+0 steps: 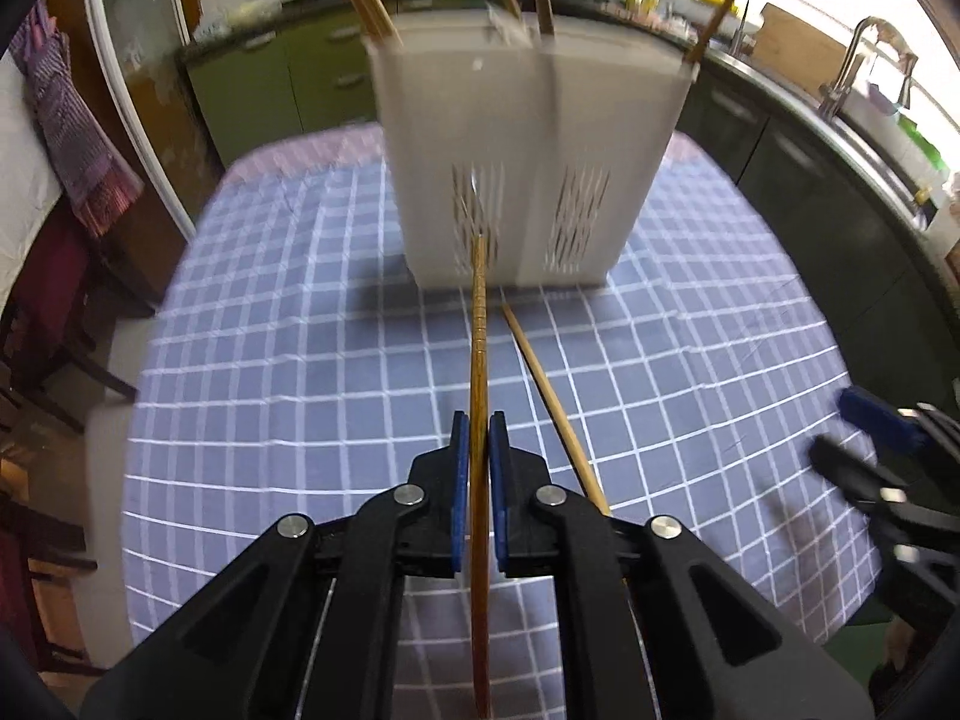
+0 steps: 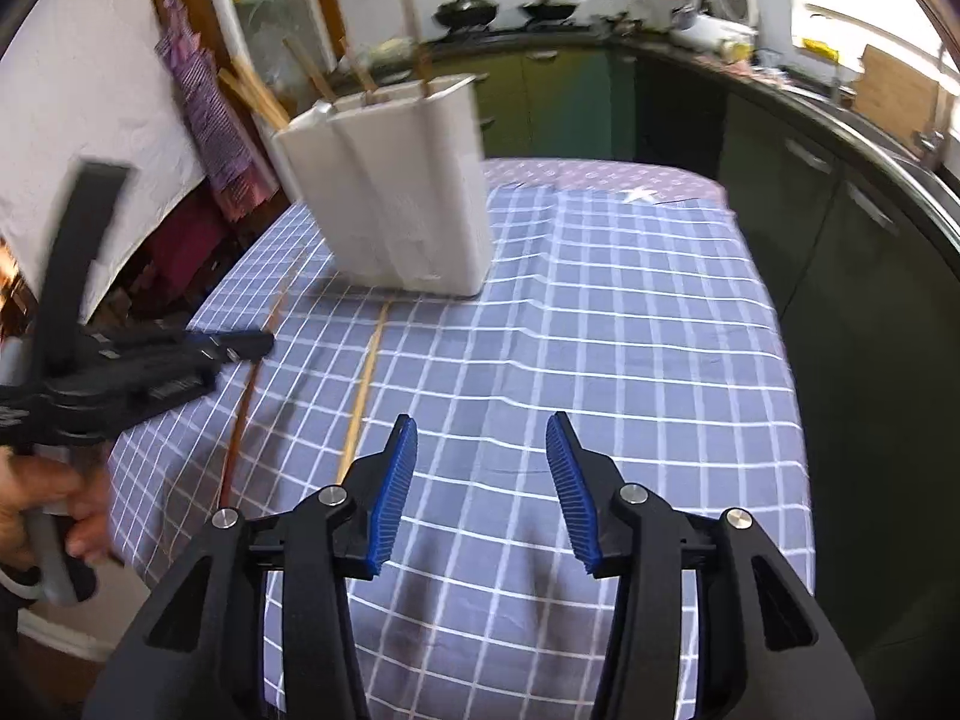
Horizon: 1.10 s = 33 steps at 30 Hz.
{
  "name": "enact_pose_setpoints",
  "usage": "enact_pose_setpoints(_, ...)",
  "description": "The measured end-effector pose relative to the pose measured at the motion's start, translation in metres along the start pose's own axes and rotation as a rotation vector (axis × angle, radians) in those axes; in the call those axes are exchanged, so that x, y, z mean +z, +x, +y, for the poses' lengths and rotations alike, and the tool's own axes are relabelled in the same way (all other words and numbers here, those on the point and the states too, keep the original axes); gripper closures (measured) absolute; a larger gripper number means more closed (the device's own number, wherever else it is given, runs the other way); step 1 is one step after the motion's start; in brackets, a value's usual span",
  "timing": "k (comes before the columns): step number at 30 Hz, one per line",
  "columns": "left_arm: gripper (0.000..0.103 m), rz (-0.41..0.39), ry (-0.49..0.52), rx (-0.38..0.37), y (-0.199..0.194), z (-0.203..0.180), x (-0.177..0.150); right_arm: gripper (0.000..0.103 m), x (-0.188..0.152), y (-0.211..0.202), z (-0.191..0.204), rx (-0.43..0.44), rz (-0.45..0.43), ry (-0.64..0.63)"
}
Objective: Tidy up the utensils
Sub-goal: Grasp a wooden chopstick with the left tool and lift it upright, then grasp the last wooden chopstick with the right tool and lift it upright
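My left gripper (image 1: 478, 420) is shut on a dark brown chopstick (image 1: 479, 324) that points forward at the white utensil holder (image 1: 528, 150). The holder stands on the checked tablecloth (image 1: 300, 330) with several chopsticks upright in it. A lighter chopstick (image 1: 552, 402) lies on the cloth just right of my left gripper. In the right wrist view the holder (image 2: 396, 192) stands at the far left, the light chopstick (image 2: 363, 387) lies on the cloth, and the held chopstick (image 2: 240, 414) runs past the left gripper (image 2: 240, 348). My right gripper (image 2: 480, 426) is open and empty above the cloth.
The right gripper (image 1: 870, 438) shows blurred at the right edge of the left wrist view. Kitchen counters with a sink and faucet (image 1: 858, 60) run behind and right of the table. A purple cloth (image 1: 66, 120) hangs at the left. The table edge (image 2: 798, 420) drops off at right.
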State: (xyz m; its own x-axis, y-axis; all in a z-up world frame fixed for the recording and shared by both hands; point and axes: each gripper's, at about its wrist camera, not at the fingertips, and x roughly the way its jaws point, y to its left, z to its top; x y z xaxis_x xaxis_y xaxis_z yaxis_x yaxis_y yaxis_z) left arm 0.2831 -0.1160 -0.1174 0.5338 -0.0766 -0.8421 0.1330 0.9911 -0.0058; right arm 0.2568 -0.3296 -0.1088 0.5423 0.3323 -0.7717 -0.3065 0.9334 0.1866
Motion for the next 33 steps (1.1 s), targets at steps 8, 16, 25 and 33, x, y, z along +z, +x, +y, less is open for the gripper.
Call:
enact_pose_setpoints(8,0.097,-0.126,0.009,-0.011,-0.056,0.022,-0.006,0.057,0.034,0.053,0.045,0.034,0.160,-0.116)
enact_pose_setpoints(16,0.096,-0.173,0.017,-0.026,-0.085,0.036,-0.020,0.065,0.051,0.120,0.074,-0.023,0.293,-0.168)
enact_pose_setpoints(25,0.096,-0.181,0.029,-0.048,-0.088,0.038,-0.026,0.074,0.064,0.158,0.092,-0.081,0.341,-0.186)
enact_pose_setpoints(33,0.096,-0.185,0.029,-0.049,-0.088,0.042,-0.029,0.096,0.068,0.169,0.097,-0.066,0.339,-0.182)
